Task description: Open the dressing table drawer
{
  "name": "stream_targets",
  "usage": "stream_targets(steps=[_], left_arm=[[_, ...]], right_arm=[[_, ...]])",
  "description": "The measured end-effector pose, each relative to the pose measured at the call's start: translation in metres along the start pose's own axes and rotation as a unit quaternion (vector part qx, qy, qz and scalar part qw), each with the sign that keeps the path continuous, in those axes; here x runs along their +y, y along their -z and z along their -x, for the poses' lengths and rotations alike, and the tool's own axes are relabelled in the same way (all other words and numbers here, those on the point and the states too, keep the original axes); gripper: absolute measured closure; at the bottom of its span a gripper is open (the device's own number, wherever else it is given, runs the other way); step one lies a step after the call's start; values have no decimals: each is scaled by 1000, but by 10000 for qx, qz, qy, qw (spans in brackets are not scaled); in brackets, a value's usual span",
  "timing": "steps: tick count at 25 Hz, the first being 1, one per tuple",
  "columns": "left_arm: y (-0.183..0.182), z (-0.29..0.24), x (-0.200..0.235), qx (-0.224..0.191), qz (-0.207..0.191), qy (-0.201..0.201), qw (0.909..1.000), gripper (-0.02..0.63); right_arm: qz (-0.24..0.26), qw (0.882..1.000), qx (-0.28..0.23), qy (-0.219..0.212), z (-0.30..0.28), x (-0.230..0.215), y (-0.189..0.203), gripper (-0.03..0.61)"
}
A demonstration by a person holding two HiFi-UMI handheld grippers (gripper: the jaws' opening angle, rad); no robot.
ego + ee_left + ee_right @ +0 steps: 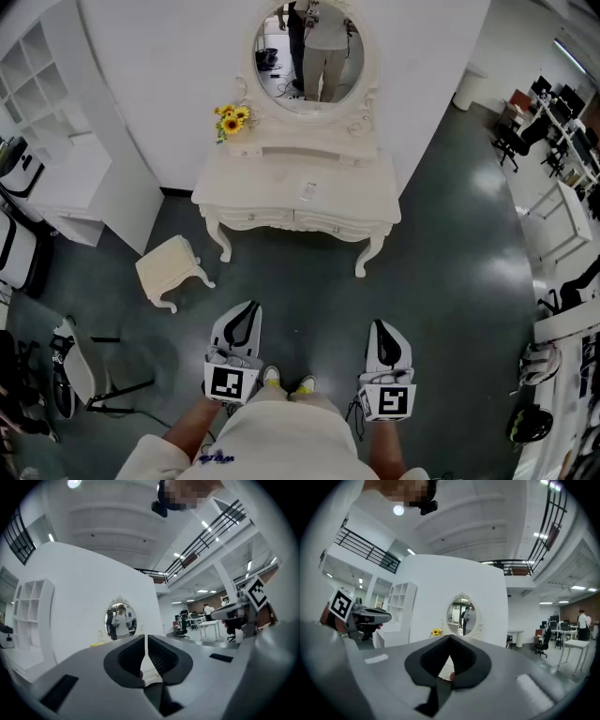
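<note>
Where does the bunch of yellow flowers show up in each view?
Head view: bunch of yellow flowers upper left of centre, on the white dressing table.
Left gripper view: yellow sliver left of centre.
Right gripper view: flowers centre, above the jaws.
Shared landmark: oval white-framed mirror, right of the flowers.

My head camera looks steeply down from standing height. The dressing table sits well off in the upper centre of the frame, with the left gripper and right gripper close at the bottom. Each gripper camera looks level along its own jaws, far from the table. All three views share the oval mirror: left of centre in the left gripper view, near centre in the right gripper view.
</note>
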State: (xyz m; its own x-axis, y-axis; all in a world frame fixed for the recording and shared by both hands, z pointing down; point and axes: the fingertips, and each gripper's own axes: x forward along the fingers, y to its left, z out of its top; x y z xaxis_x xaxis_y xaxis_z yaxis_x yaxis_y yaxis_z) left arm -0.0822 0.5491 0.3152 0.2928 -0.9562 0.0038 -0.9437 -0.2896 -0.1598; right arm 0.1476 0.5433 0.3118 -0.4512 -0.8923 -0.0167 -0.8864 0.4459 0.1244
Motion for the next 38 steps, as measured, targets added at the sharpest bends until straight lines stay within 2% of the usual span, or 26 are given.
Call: stream_targets(steps=[2, 9, 13, 17, 20, 26, 28, 33, 36, 38], left_arm=[[4, 3, -2, 84, -109, 71, 9999, 604], [-18, 0, 1, -145, 79, 302, 9994, 606], [-32, -11, 4, -292, -147, 491, 9983, 606], [-32, -13, 3, -331, -201, 459, 9982, 606], [-26, -13, 2, -329, -295, 467, 9979, 606], [-24, -15, 19, -296, -68, 379, 9988, 606], [-23, -16, 28, -278, -44, 334, 9990, 606], [-19, -20, 40, -260, 45, 264, 9993, 606], [-17, -20, 43, -214, 83, 295, 9993, 606], [-14, -21, 44, -187, 84, 330, 9992, 606]], right_arm=[[50, 10000, 3, 51, 8, 5, -6, 568], [-10, 9999, 33, 111, 19, -1, -16, 568], [-45, 9998, -46, 172, 12, -7, -18, 568], [67, 9997, -140, 212, 5, -7, -23, 568], [116, 9990, -150, 398, 1, -10, -22, 568], [198, 9988, -121, 431, -9, -11, -23, 566], [189, 9991, -92, 371, -14, -8, -22, 468], [126, 9996, -48, 262, -22, -3, -19, 360], [8, 9995, -80, 309, -28, -3, -20, 331], [-81, 9989, -137, 435, -31, -6, -20, 249]])
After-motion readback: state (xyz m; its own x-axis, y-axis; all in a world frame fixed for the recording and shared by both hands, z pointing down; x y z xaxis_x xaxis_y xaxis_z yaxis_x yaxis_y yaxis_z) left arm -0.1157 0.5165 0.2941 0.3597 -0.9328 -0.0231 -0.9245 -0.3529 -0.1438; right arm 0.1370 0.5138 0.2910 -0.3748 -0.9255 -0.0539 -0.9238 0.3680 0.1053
